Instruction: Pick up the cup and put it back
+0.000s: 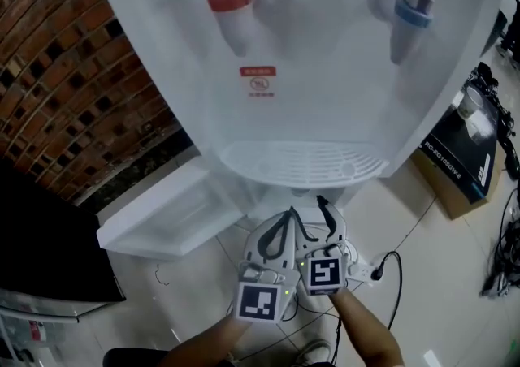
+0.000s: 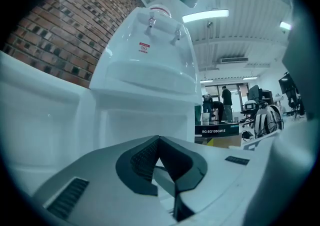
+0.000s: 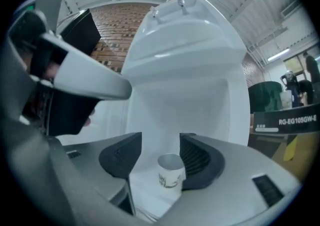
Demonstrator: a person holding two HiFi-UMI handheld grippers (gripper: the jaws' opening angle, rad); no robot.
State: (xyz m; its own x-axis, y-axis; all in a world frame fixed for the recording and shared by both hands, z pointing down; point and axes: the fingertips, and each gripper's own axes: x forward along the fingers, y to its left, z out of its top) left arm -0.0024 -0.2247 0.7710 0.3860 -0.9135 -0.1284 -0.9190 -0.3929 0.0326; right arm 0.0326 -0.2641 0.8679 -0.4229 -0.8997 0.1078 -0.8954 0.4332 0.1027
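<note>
In the right gripper view a white paper cup (image 3: 170, 171) with dark print stands upright on a white surface at the foot of the water dispenser (image 3: 180, 70). My right gripper (image 3: 161, 139) is open around it: the cup sits close to the right pad (image 3: 196, 159), and a gap shows on its left side. My left gripper (image 2: 159, 141) is shut on nothing, its tips meeting in front of the dispenser (image 2: 145, 80). In the head view both grippers, left (image 1: 288, 215) and right (image 1: 325, 207), hang side by side below the dispenser's drip tray (image 1: 301, 164); the cup is hidden there.
The dispenser has a red tap (image 1: 227, 0) and a blue tap (image 1: 413, 12). A brick wall (image 1: 73, 73) is at left, a black carton (image 1: 463, 154) at right. A power strip with cables (image 1: 374, 272) lies on the tiled floor. People stand far off (image 2: 226, 102).
</note>
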